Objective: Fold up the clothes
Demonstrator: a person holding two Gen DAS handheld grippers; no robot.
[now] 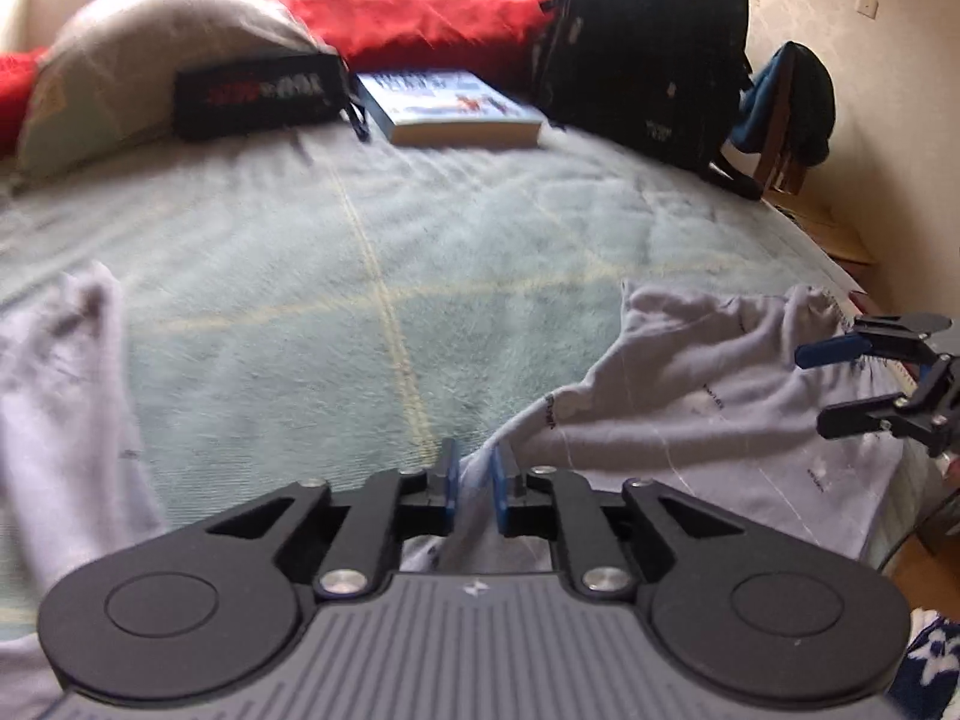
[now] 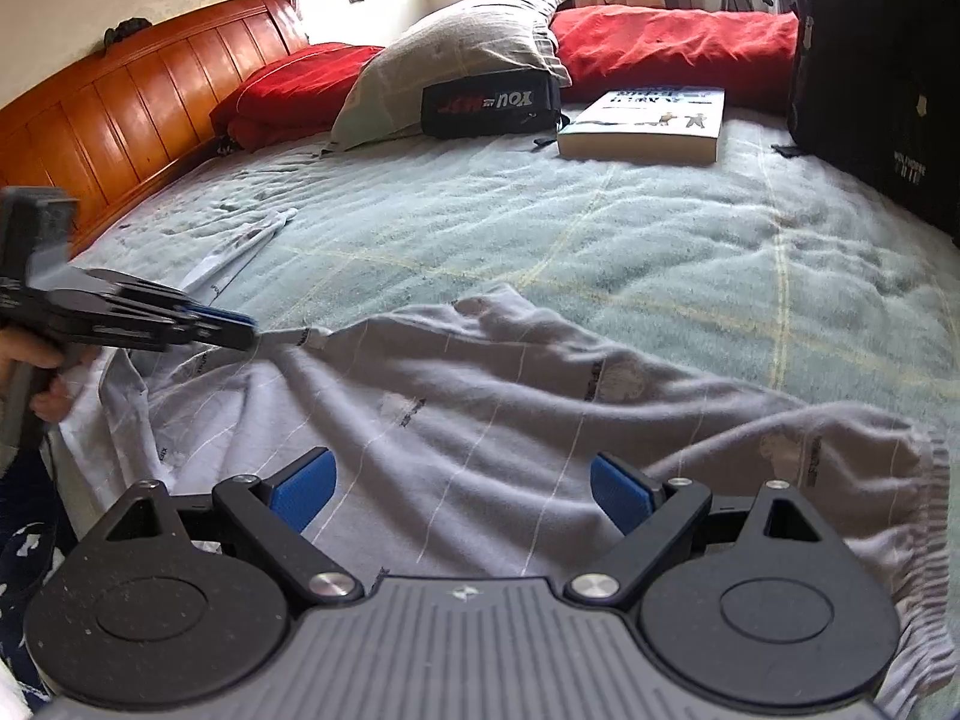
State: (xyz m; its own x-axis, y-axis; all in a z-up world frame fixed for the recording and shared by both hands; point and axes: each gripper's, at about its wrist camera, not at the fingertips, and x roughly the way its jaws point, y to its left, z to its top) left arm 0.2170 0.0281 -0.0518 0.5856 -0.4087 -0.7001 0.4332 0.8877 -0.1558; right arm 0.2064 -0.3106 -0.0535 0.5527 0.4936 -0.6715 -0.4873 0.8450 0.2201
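Two handheld grippers are working over a pale grey garment (image 2: 480, 396) that is lying rumpled on the near part of a green blanket (image 2: 540, 222) covering a bed. We are holding the left gripper (image 1: 474, 480) low over the blanket, its blue pads (image 1: 451, 492) drawn close together and pinching a fold of the garment's edge, which is stretching away from it in a taut ridge. The right gripper (image 2: 462, 489) is hovering just above the middle of the garment with its fingers spread wide, gripping nothing. From the right wrist view, the left gripper (image 2: 240, 327) is appearing at the garment's far corner, with a hand (image 2: 36, 372) wrapped around its handle. A second piece of pale cloth (image 1: 66, 396) is lying apart from the garment, on the opposite side of the left gripper. Beyond the garment, at the far end of the blanket, a book (image 2: 645, 120), a black pouch (image 2: 489, 105), a grey pillow (image 2: 456, 54) and red cushions (image 2: 678, 45) are resting, and a black backpack (image 1: 648, 54) is standing beside the book.
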